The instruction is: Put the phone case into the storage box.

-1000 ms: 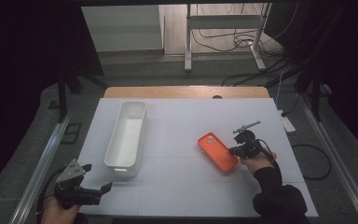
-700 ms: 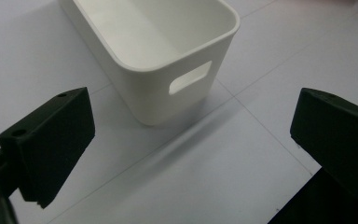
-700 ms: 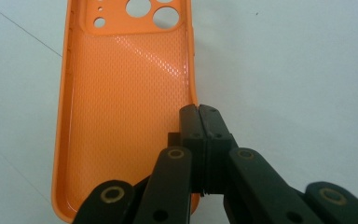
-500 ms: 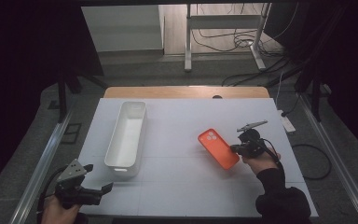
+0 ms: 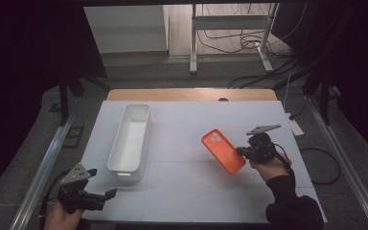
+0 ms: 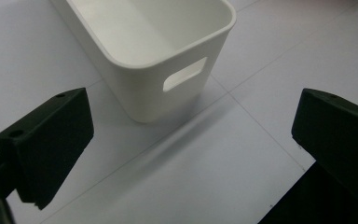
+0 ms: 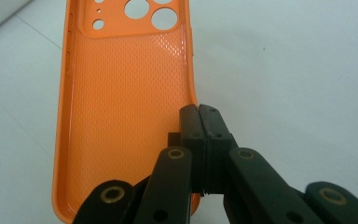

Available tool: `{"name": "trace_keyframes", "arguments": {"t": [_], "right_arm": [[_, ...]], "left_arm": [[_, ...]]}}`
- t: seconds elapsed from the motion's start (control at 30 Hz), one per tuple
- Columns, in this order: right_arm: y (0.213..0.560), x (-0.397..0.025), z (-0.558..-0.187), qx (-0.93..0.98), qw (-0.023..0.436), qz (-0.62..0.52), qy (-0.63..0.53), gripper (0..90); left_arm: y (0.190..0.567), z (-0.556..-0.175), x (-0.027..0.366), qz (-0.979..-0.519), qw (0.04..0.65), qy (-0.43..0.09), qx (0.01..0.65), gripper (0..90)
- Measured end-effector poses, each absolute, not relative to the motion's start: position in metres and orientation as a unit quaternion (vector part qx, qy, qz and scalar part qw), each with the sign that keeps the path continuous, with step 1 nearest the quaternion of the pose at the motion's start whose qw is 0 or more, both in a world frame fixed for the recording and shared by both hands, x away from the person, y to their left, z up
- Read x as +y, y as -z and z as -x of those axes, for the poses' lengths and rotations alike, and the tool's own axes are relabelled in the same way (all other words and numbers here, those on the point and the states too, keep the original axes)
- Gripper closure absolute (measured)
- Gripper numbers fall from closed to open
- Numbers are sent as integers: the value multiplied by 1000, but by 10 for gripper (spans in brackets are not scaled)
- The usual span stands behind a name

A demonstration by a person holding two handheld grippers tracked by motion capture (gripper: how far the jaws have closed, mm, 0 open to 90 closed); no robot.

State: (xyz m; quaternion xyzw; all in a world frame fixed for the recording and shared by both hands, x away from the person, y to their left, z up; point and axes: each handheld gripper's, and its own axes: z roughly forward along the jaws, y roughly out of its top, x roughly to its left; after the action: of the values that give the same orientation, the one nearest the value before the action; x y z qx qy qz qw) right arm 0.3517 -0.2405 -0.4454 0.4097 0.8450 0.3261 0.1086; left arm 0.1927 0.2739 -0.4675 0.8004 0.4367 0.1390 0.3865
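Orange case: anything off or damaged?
No damage visible. The case is pinched at one side edge by the shut right gripper, lying diagonally on the table. The bin sits upright; the left gripper is open.

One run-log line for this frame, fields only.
right gripper: shut on orange phone case edge | left gripper: open, facing white bin | table: white

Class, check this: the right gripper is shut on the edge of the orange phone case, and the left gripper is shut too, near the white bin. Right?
Not quite. The left gripper is open: the left gripper view shows its jaws spread wide apart, nothing between them, before the white bin. The right gripper is indeed shut on the orange phone case edge.
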Motion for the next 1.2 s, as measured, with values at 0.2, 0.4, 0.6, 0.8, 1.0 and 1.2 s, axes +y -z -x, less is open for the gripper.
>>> {"name": "trace_keyframes", "arguments": {"t": [0.2, 0.4, 0.6, 0.8, 1.0, 1.2], "right_arm": [[440, -238, -345, 844, 115, -400, -339, 889], [434, -238, -339, 841, 123, -395, -348, 889], [432, -238, -334, 839, 132, -389, -357, 888], [430, -238, -331, 836, 139, -388, -362, 888], [428, -237, -328, 836, 141, -384, -366, 888], [425, -236, -325, 835, 147, -378, -372, 888]], "left_arm": [[465, -195, 270, -798, 398, -135, 432, 0], [460, -199, 260, -800, 406, -129, 424, 0], [458, -206, 252, -801, 409, -121, 421, 0], [454, -212, 249, -797, 417, -112, 422, 0], [448, -219, 241, -801, 419, -112, 412, 0], [446, -228, 230, -796, 436, -88, 409, 0]]}}
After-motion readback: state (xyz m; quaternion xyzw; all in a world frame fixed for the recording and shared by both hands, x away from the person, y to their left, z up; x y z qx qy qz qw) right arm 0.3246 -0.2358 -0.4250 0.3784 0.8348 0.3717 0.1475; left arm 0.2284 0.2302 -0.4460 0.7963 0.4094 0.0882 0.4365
